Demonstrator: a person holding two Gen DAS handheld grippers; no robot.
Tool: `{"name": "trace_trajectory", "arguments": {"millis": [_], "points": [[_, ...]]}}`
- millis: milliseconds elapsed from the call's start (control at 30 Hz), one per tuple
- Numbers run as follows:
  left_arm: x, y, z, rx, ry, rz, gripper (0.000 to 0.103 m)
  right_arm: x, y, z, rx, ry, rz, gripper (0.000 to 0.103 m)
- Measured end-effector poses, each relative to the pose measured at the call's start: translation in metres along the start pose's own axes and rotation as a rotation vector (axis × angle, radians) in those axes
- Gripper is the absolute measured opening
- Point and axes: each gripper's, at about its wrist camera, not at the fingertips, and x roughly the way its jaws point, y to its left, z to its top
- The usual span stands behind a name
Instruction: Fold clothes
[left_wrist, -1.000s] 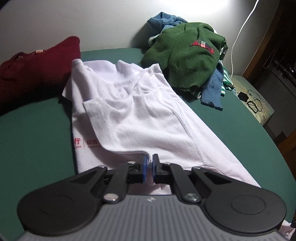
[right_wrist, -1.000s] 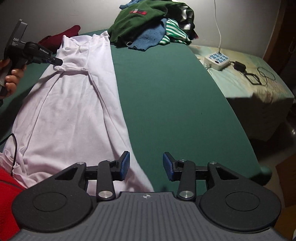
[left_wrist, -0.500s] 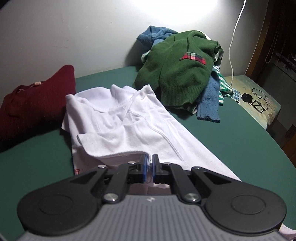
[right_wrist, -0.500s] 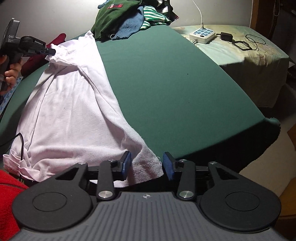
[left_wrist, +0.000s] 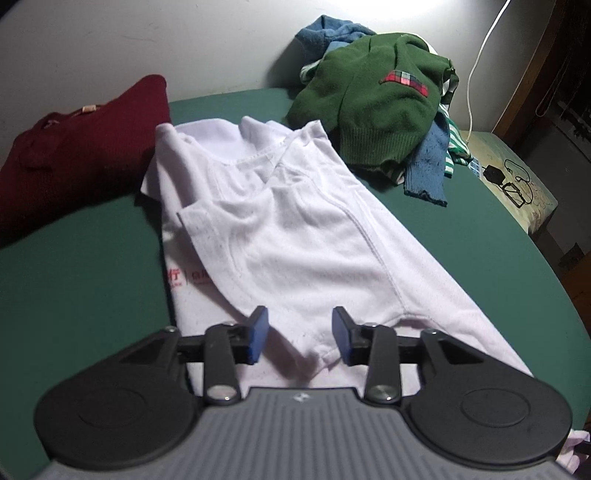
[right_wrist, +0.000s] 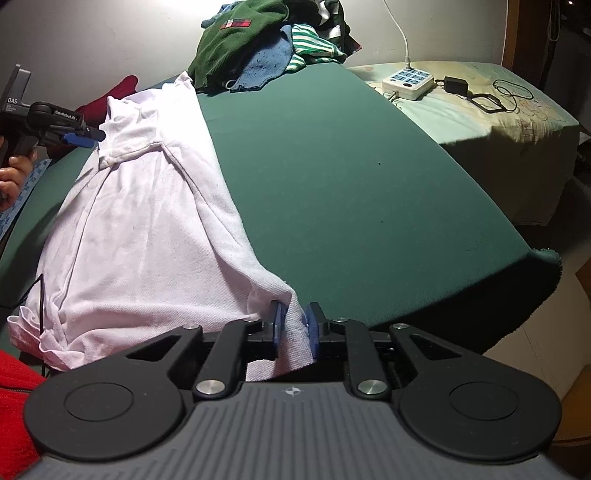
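Your right hand-held gripper is pinching the near hem corner of the white shirt, its blue pads pressed onto a doubled fold of cloth at the worktop's front edge. Your left hand-held gripper stands spread over the folded-in sleeve up by the shoulder, holding nothing.

The shirt lies lengthwise on the green worktop, collar toward the wall, one side turned in over the body. It looks light, soft and limp, so it will likely sag and drag from any single pinch. Take it by seamed edges, hem corner and shoulder seam, where doubled cloth gives the pads something to bite.

Farther out, a dark red sweater lies to the left and a clothes pile topped by a green sweater sits at the back.
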Motion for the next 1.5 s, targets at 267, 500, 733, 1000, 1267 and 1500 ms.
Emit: {"name": "trace_trajectory", "arguments": {"millis": [267,500,733,1000,1267,1500], "points": [[0.015,-0.003,-0.018,-0.059,0.033,-0.042,0.060,0.003,0.011,0.002,-0.077,-0.002,-0.038,0.034],[0.036,-0.007,-0.014,-0.093,0.045,-0.030,0.007,0.006,0.020,0.002,-0.108,0.009,-0.061,0.025],[0.008,-0.014,0.002,-0.021,-0.043,-0.005,0.003,0.005,0.023,0.002,-0.100,0.001,-0.060,0.004],[-0.013,-0.020,0.029,0.049,-0.122,0.028,0.002,-0.015,0.041,0.016,-0.149,-0.052,-0.004,0.003],[-0.017,-0.010,0.051,0.064,-0.156,0.079,0.002,-0.034,0.075,0.020,-0.253,-0.039,0.135,0.003],[0.001,0.005,0.052,0.067,-0.122,0.143,0.002,-0.026,0.099,0.011,-0.297,0.025,0.266,0.003]]}}
